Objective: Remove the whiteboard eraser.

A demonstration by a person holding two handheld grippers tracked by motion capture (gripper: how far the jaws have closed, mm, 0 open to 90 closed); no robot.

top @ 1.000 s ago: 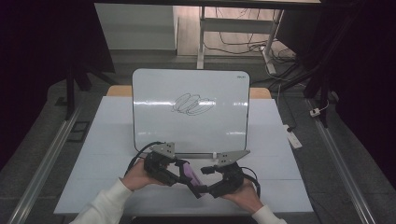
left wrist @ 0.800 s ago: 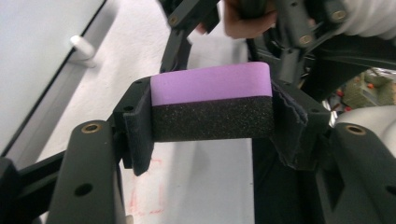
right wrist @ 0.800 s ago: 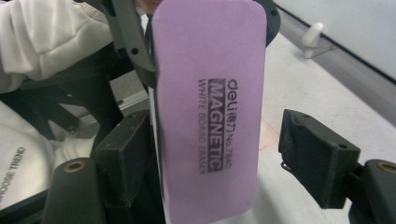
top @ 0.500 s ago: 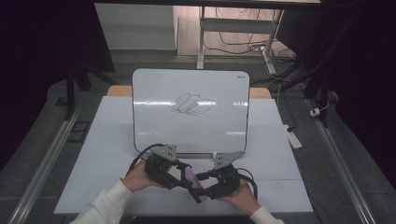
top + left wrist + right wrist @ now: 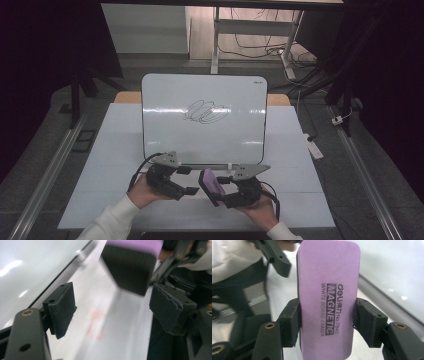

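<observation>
— What do I have from the high view?

— Both my grippers work at the table's near edge, at six o'clock from the upright whiteboard, which carries a black scribble. My right gripper pinches the purple eraser; my left gripper sits just beside it at nine o'clock, its jaws just opened off the eraser and spread.

— And the left gripper view?

— The left gripper's jaws stand apart with nothing between them. The eraser's dark felt face hangs at twelve o'clock, clear of both pads, the whiteboard at ten o'clock.

— The right gripper view?

— My right gripper clamps the eraser by its long sides, both pads pressing. Its purple back reads "deli No.7840", "MAGNETIC", "WHITE BOARD ERASER". The whiteboard lies at two o'clock.
</observation>
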